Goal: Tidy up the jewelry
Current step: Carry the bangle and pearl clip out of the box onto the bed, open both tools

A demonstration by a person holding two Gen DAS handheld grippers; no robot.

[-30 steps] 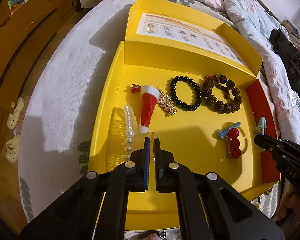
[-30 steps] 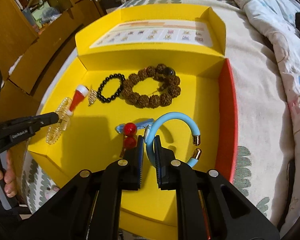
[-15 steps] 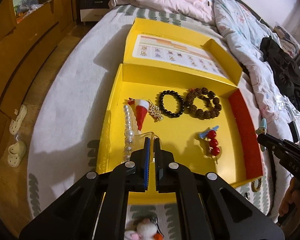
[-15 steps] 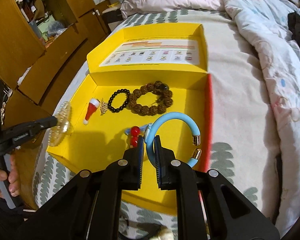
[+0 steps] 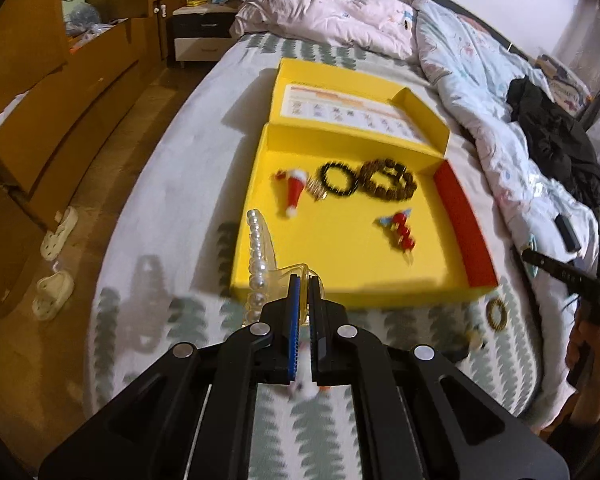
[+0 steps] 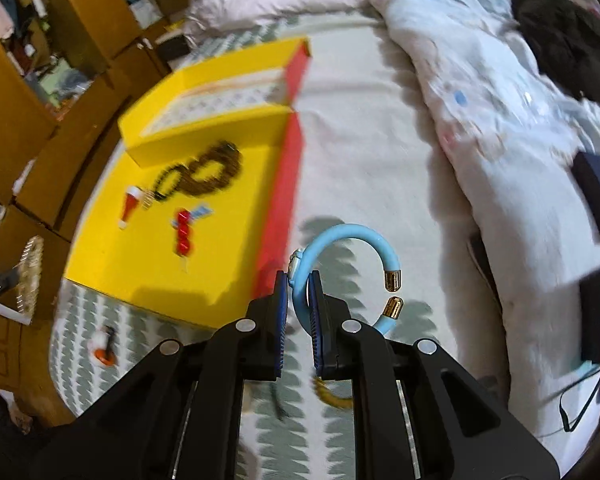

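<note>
Left tool [image 5: 305, 280] clamped on pearl hair comb [image 5: 260, 256], at near-left corner of yellow box [image 5: 340, 292]. Right tool [image 6: 299, 280] clamped on blue bangle [image 6: 352, 236], right of box. Inside box: bead bracelets [image 5: 366, 178], santa clip [image 5: 294, 190], red clip [image 5: 402, 232]. Partway; both carried pieces unplaced, small items remain on bed [image 5: 420, 420].

Pearl hair comb [image 5: 260, 256] and blue open bangle [image 6: 352, 268] held above bed, outside yellow box [image 5: 340, 248].

A bed [image 5: 172, 208] with a white cover patterned in grey-green fills the room. Crumpled quilts [image 5: 340, 16] and dark clothes [image 5: 556, 140] lie along its far side. Wooden cupboards [image 5: 40, 92] line the left wall above a wood floor [image 5: 28, 344], where pale slippers [image 5: 56, 264] sit. A nightstand [image 5: 200, 36] stands behind.
</note>
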